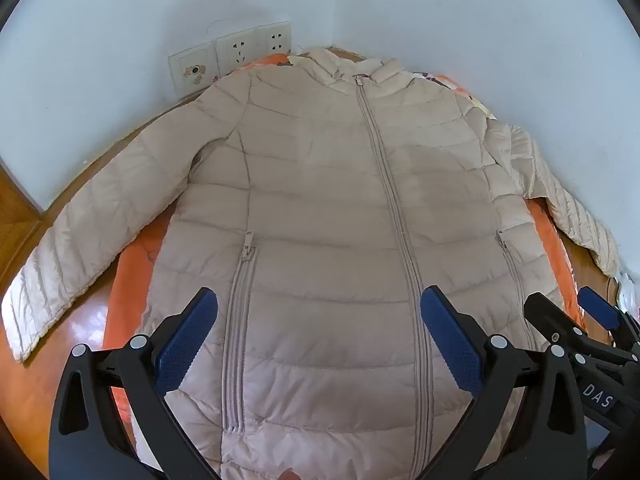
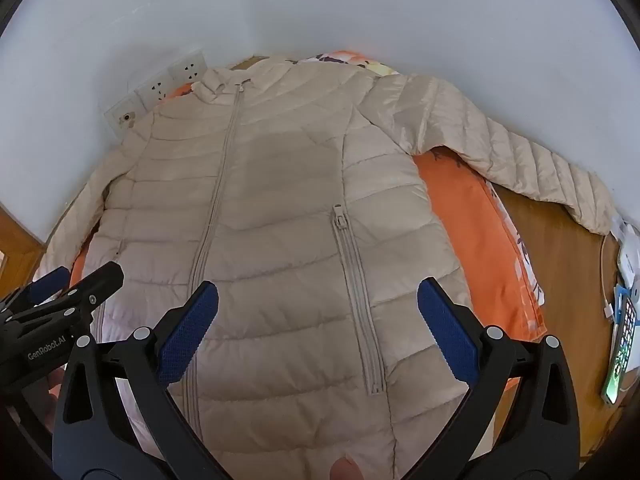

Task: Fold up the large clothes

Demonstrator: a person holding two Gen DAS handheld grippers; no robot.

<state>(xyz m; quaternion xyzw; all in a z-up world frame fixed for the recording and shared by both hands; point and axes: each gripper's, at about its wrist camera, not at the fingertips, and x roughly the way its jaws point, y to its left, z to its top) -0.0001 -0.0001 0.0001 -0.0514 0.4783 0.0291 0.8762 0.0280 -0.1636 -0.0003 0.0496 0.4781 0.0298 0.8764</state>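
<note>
A beige quilted puffer jacket [image 1: 320,208] lies flat, front up and zipped, on an orange cloth [image 1: 132,280], collar toward the far wall and both sleeves spread out. It also shows in the right wrist view [image 2: 280,208]. My left gripper [image 1: 318,312] is open and empty, held above the jacket's lower front, between the left pocket zipper and the centre zipper. My right gripper [image 2: 318,308] is open and empty above the lower front, over the right pocket zipper [image 2: 356,292]. Each gripper shows at the edge of the other's view: the right one [image 1: 568,316], the left one [image 2: 76,280].
A wooden table [image 2: 560,248] carries the orange cloth [image 2: 472,216]. White walls meet in a corner behind the collar, with wall sockets [image 1: 236,56] at the left. A lit phone [image 2: 622,344], a cable and a white device lie at the table's right edge.
</note>
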